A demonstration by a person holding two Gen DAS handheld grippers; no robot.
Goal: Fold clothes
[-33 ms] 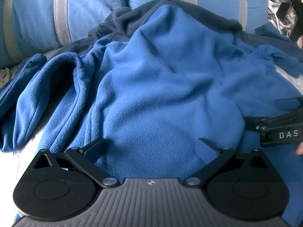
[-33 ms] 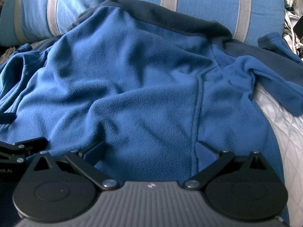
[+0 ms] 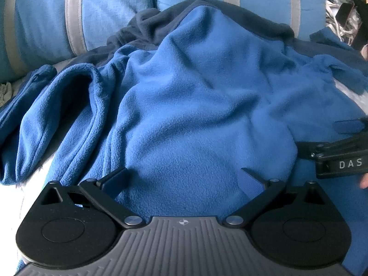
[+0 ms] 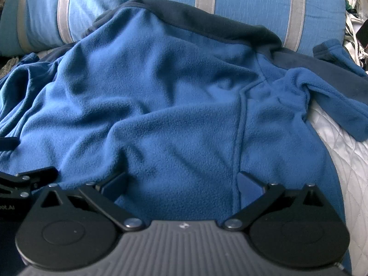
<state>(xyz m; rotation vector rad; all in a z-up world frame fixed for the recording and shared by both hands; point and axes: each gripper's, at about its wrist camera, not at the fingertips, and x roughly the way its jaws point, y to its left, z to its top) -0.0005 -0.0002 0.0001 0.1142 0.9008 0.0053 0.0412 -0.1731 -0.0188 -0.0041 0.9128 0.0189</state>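
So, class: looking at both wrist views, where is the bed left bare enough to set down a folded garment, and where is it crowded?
Bare room: the white quilted bedspread right of the blue fleece jacket, below its right sleeve; a smaller white patch under the left sleeve. Crowded: the jacket fills the middle, the striped pillows line the back.

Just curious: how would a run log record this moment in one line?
step: before grasp | left tongs: open | right tongs: open | blue fleece jacket: unfolded, rumpled

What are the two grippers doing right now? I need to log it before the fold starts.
Left gripper: open, jaws wide over the blue fleece, holding nothing.
Right gripper: open, also over the fleece, holding nothing.
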